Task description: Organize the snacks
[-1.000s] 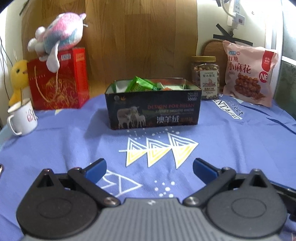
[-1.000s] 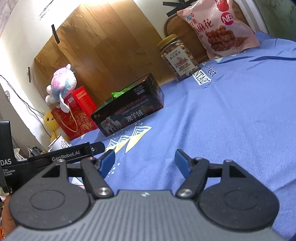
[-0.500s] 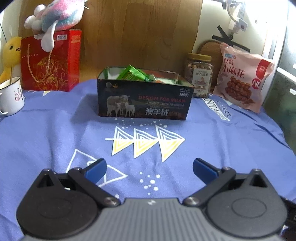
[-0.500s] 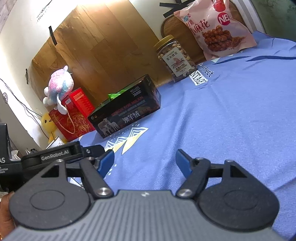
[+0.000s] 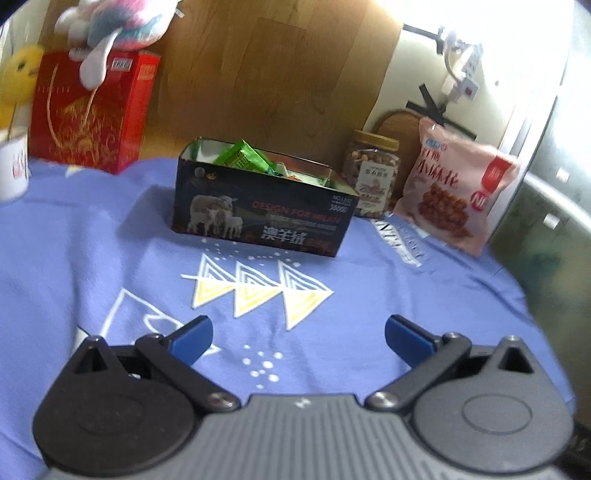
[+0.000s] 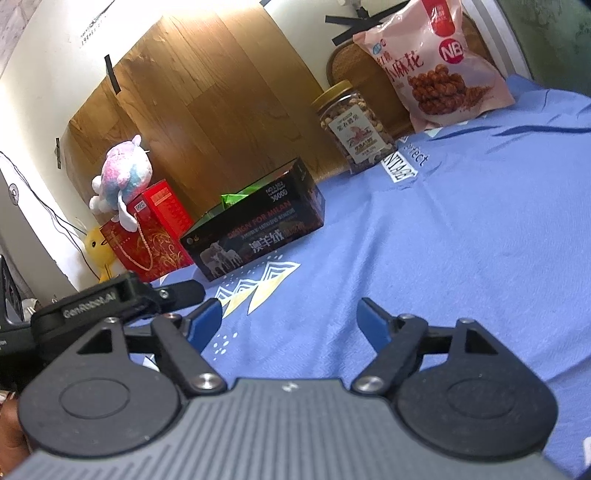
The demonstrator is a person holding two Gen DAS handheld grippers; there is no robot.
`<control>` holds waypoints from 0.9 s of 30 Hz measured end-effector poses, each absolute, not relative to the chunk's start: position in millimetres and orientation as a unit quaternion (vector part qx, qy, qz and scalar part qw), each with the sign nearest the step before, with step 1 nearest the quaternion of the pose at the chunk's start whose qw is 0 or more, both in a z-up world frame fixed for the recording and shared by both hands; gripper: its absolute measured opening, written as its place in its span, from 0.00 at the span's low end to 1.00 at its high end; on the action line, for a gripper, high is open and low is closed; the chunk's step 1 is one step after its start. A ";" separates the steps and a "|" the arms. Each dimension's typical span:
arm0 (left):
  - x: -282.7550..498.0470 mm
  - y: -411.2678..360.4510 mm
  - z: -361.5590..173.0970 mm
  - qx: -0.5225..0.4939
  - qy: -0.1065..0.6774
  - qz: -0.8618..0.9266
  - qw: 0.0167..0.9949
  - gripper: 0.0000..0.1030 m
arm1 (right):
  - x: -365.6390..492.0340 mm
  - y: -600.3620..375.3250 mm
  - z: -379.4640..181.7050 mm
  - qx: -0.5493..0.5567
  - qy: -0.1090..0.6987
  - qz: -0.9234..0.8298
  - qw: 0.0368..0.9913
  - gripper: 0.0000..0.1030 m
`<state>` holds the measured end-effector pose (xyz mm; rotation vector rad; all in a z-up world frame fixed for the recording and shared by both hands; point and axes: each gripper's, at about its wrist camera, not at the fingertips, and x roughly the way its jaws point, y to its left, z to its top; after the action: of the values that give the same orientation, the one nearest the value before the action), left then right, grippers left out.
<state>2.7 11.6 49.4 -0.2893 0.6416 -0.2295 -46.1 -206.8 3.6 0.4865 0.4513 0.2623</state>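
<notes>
- Evidently the sorting is well under way: the dark open box (image 5: 262,218) sits on the blue cloth (image 5: 424,306) at mid distance and already holds a green packet (image 5: 242,157) with other wrappers, partly hidden, beside it.
- No loose small snack lies on the bare cloth between the grippers and the box, as far as both views show.
- Still outside the box are the nut jar (image 5: 371,173), standing upright just right of the box's far corner, and the pink snack bag (image 5: 458,192), leaning further right against the far wall.
- Whether these two count as organized where they stand cannot be told; judged from the task, they are the likeliest items left.
- The left gripper (image 5: 297,338) hovers low over the near cloth, its jaws spread wide with nothing between them.
- The right gripper (image 6: 291,321) is also empty; its jaws are opening and only cloth shows in the gap.
- In the right wrist view the left gripper's body appears at the near left, close beside the right one.
- At the far left, a red gift box (image 5: 90,114) carries a plush toy (image 5: 118,20), with a white mug (image 5: 13,168) near it; these look like bystanders, not snacks.
- Any next pick would likely call for a long reach to the far right.
</notes>
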 end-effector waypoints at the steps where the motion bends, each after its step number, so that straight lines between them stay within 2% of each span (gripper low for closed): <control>1: 2.5 13.0 48.8 -0.153 0.315 -0.116 0.930 1.00 | -46.7 -207.8 3.4 0.238 0.220 0.126 0.937 0.81; 27: 4.3 -3.2 46.9 -0.077 0.334 -0.087 0.936 1.00 | -44.3 -211.1 -2.9 0.246 0.233 0.114 0.934 0.81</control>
<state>4.3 -3.2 46.9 -0.1579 0.6820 -0.1771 -44.3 -211.1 -2.9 0.5026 0.4768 0.2338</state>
